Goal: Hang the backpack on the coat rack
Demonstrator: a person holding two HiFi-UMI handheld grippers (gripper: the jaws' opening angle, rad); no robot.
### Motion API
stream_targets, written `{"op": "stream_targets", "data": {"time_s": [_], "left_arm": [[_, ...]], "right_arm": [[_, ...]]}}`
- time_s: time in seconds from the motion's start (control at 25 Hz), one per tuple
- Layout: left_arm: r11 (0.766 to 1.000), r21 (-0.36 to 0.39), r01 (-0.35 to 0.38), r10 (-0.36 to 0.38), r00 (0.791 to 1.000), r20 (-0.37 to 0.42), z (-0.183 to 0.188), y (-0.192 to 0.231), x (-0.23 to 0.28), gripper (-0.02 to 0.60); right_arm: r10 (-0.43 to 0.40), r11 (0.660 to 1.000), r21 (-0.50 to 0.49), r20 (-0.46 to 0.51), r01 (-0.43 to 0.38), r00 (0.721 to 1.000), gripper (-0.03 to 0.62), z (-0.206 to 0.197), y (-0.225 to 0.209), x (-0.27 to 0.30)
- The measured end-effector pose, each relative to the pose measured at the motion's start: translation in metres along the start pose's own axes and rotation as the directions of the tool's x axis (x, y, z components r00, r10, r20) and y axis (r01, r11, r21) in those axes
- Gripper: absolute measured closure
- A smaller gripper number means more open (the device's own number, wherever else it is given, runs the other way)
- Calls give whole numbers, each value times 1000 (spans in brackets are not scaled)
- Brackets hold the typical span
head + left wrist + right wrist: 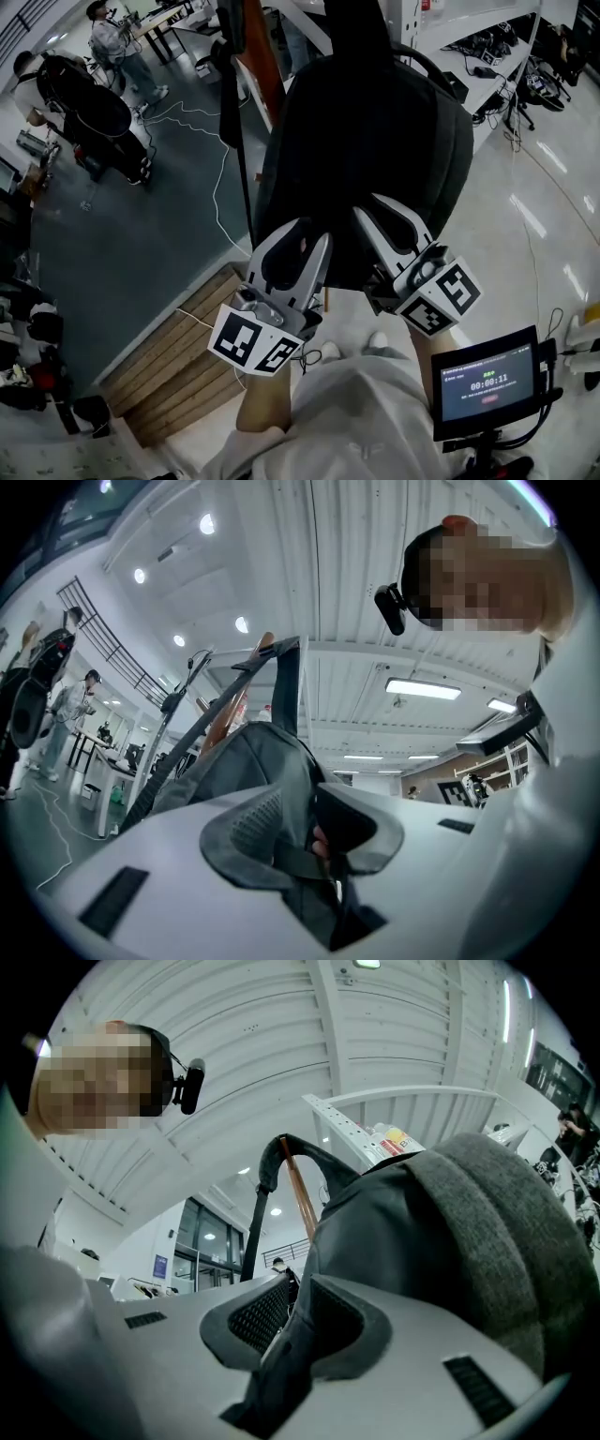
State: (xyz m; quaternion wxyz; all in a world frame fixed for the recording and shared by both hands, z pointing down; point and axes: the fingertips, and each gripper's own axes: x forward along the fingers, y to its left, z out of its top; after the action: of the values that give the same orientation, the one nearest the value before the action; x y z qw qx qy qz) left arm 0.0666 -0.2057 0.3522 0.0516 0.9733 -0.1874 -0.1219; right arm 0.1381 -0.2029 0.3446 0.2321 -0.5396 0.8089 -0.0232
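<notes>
A black backpack (375,141) hangs upright in front of me, beside the coat rack's black pole (239,141) and its wooden peg (265,66). My left gripper (302,234) is shut on the pack's lower edge; grey fabric and a strap are pinched between its pads (305,822). My right gripper (375,208) is shut on the bottom edge close beside it, with a fold of fabric between its pads (295,1321). In the right gripper view the backpack's top handle (300,1147) arches over the tip of the wooden peg (300,1194). The hook itself is hidden in the head view.
A slatted wooden platform (178,366) lies below the rack. A white cable (217,178) trails over the grey floor. Two people (112,42) stand at the far left near tables. Shelves with gear (487,47) line the right. A small screen (487,380) sits at my lower right.
</notes>
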Motion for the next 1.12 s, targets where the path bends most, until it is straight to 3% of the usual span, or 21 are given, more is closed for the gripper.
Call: {"op": "stream_targets", "data": {"time_s": [0.68, 1.12], "left_arm": [[1000, 7, -13, 13, 1000, -22, -2, 2, -2, 460], [1000, 16, -25, 25, 1000, -18, 3, 4, -4, 460]], "right_arm": [[-32, 999, 8, -62, 33, 998, 526, -13, -6, 4], [6, 1000, 9, -57, -6, 998, 526, -9, 1, 10]]}}
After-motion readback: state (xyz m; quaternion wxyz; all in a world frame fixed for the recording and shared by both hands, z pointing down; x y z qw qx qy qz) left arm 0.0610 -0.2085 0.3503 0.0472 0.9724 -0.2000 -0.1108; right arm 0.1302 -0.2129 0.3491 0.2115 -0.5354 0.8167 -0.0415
